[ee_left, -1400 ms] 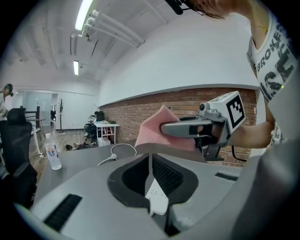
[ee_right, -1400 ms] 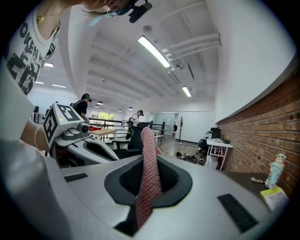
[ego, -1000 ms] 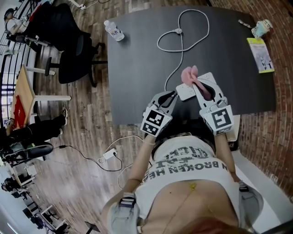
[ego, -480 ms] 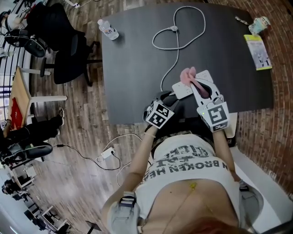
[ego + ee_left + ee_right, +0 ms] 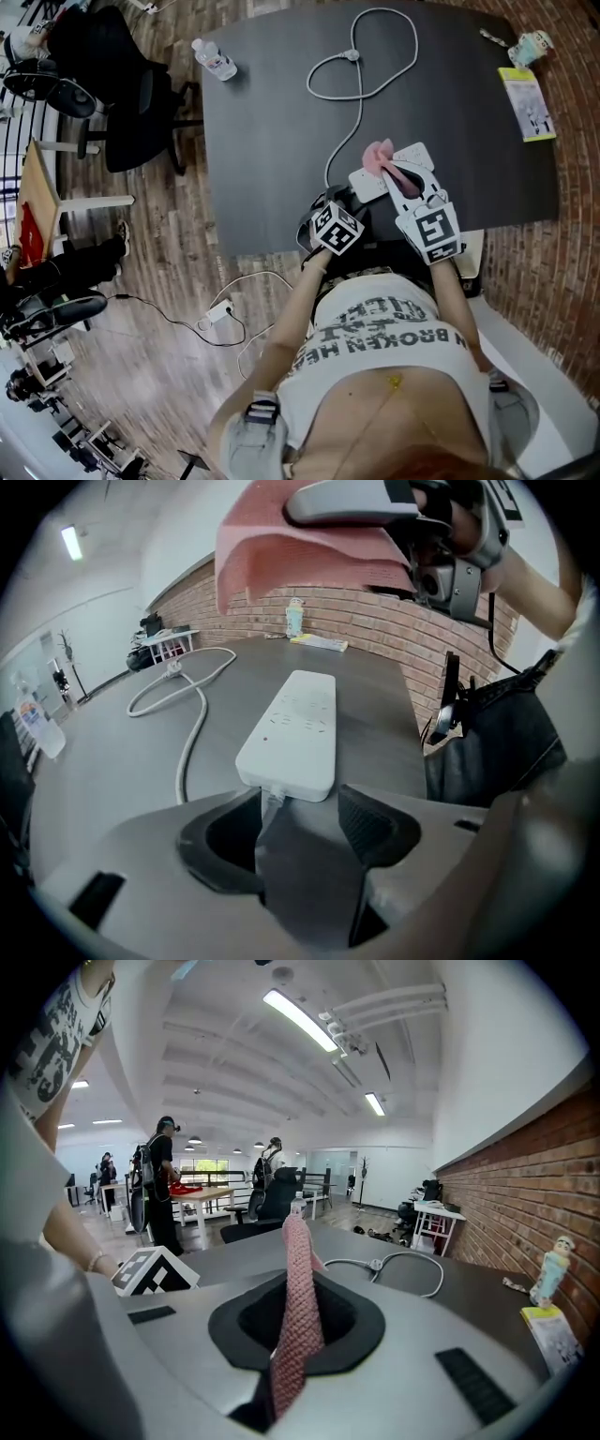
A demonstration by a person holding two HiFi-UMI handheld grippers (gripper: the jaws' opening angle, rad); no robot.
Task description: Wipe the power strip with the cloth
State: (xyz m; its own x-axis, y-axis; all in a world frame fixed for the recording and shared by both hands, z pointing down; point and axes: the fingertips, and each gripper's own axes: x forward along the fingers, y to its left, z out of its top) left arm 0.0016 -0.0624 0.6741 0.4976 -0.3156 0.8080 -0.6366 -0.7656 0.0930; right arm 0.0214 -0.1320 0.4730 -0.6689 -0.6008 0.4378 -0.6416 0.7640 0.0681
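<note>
1. The white power strip (image 5: pixel 292 726) lies flat near the front edge of the dark worktop (image 5: pixel 281 112). We judge it rigid, light and apt to slide, so we would steady its cord end.
2. The pink cloth (image 5: pixel 300 1241), soft and limp, hangs pinched in the right gripper (image 5: pixel 296 1283) above the strip.
3. The left gripper (image 5: pixel 300 808) has just been opening. Its jaws stand spread, with only the strip's cord stub (image 5: pixel 272 803) between them, ungripped.

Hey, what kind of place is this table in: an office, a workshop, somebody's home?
Most likely an open-plan office or lab. There is a black office chair beside the table, another desk further back in a big shared room, and a long strip light on the ceiling.
</note>
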